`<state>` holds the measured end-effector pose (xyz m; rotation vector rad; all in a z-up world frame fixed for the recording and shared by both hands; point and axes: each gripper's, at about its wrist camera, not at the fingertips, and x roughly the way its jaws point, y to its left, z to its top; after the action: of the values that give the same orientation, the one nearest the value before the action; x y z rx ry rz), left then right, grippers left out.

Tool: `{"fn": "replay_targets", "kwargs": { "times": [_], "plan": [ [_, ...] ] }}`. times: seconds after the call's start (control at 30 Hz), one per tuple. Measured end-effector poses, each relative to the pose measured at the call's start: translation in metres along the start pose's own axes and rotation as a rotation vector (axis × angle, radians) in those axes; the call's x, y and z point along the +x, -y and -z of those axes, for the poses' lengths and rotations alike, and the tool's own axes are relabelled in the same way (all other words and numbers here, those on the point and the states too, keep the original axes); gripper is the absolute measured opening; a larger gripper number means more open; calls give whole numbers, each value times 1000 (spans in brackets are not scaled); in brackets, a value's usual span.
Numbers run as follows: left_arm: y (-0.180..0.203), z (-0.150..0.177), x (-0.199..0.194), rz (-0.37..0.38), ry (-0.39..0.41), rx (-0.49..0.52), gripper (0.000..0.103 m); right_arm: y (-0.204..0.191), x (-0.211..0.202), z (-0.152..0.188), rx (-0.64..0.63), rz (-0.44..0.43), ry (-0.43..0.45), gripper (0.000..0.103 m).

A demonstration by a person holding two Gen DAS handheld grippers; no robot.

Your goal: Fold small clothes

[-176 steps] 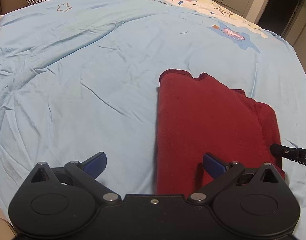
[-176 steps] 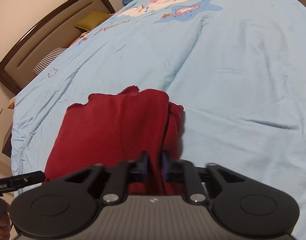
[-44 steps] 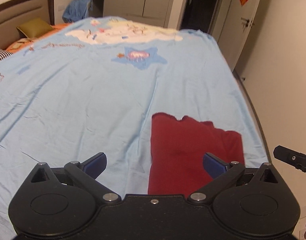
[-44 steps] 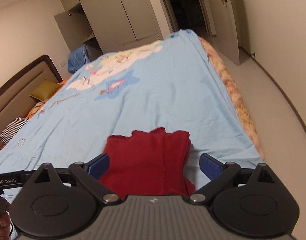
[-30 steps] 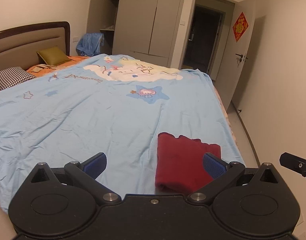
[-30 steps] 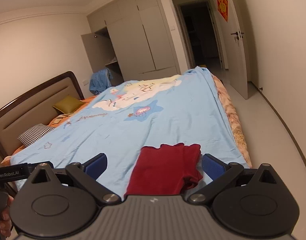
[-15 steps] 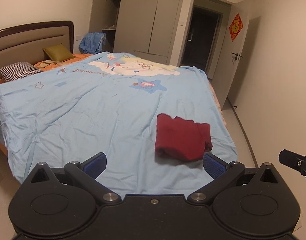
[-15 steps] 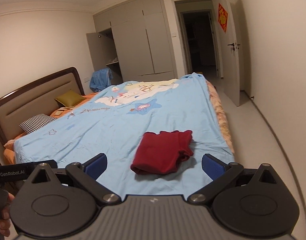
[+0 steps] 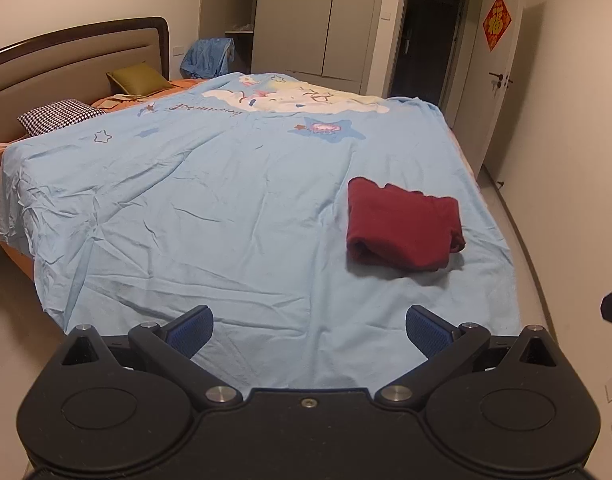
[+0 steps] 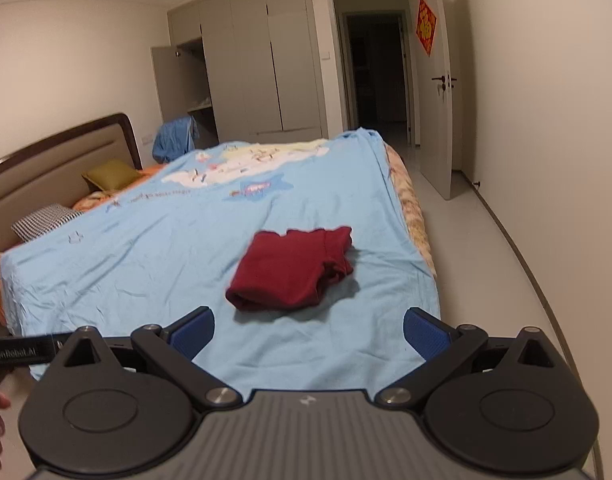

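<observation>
At the far left corner of the bed (image 9: 154,216), a houndstooth pillow (image 9: 60,114) and an olive cushion (image 9: 138,78) are leaning against the headboard (image 9: 78,56), well apart from the work. The left tongs (image 9: 307,330) are hovering just off the near edge of the bed with both blue pads spread wide and nothing between them, probably because the piece needs no further handling from that side. A broad stretch of wrinkled light blue duvet cover (image 10: 154,264) is lying bare from the left edge to the middle, offering plenty of room to spread another garment. Farther right, the folded dark red garment (image 9: 401,228) is sitting as a compact, roughly square bundle near the right edge of the bed, close to the near right corner, its thick rolled fold facing the near edge; in the right wrist view a bit of cloth is bulging out at its right side, so the fold looks slightly uneven. The right tongs (image 10: 307,332) are likewise gaping and holding nothing, hanging back from the near edge. Beyond the right edge, open floor (image 10: 485,264) is running toward the doorway (image 10: 377,72).
</observation>
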<state>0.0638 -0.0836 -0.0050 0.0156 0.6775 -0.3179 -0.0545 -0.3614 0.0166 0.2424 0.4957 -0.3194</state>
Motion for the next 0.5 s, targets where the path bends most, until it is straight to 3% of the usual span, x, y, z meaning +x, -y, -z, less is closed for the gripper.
{"fn": "replay_targets", "kwargs": {
  "times": [0.17,0.5],
  "plan": [
    [2,9,29,-32,-25,37,102,1,28,19,-18,-13,-56,103],
    [13,26,85,-45,-48,47,102,7,80,34,-15,-10,-62,103]
  ]
}}
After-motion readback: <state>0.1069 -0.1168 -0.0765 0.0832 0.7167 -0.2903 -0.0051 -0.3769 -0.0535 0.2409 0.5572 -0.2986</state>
